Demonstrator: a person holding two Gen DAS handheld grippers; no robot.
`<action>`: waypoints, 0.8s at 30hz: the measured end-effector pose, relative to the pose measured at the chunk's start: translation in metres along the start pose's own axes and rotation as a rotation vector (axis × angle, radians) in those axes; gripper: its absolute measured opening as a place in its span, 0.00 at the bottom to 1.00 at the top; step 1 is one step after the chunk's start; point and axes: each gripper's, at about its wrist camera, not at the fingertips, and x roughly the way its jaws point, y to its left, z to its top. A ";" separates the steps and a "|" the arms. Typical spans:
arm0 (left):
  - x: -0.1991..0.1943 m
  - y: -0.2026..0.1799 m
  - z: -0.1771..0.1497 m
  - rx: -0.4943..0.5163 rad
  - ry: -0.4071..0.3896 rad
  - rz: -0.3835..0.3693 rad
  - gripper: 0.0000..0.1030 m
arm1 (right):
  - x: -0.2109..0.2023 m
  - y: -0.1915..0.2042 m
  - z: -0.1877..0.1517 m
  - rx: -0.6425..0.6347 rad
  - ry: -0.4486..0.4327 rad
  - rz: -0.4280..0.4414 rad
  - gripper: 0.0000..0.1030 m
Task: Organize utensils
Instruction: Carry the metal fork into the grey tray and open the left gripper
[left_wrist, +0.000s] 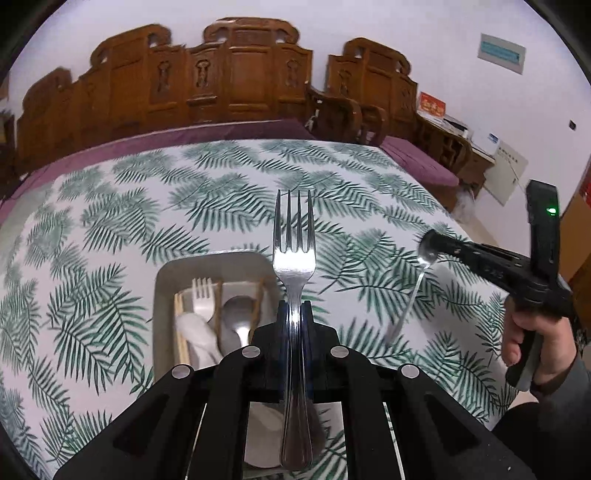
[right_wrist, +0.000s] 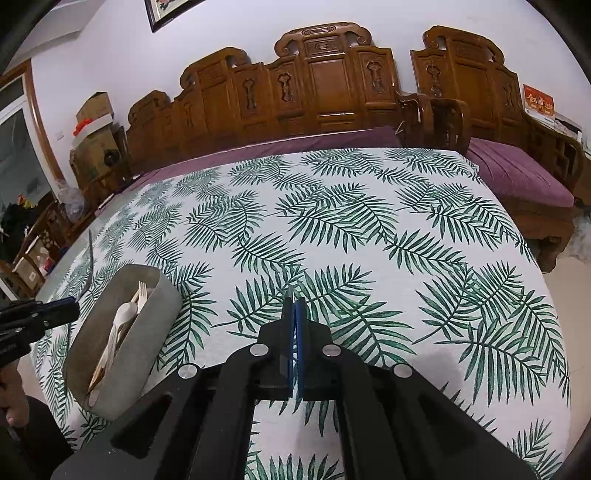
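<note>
One steel fork (left_wrist: 294, 258), four tines, shiny, clamped upright in left gripper (left_wrist: 294, 310) jaws; right gripper (right_wrist: 294, 306) jaws together, empty; one grey tray (right_wrist: 162, 314).

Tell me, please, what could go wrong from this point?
The fork, clamped at its neck by the left gripper, could pivot or slip before reaching the tray. The spoon seems pinched only by its bowl in the right gripper, so it may drop.
</note>
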 end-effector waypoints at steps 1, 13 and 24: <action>0.003 0.004 -0.002 -0.008 0.004 0.004 0.05 | 0.000 0.000 0.000 0.001 -0.001 0.001 0.02; 0.035 0.053 -0.019 -0.072 0.070 0.079 0.06 | -0.010 0.009 0.006 -0.007 -0.034 0.030 0.02; 0.051 0.064 -0.029 -0.071 0.123 0.109 0.06 | -0.027 0.036 0.011 -0.052 -0.071 0.050 0.02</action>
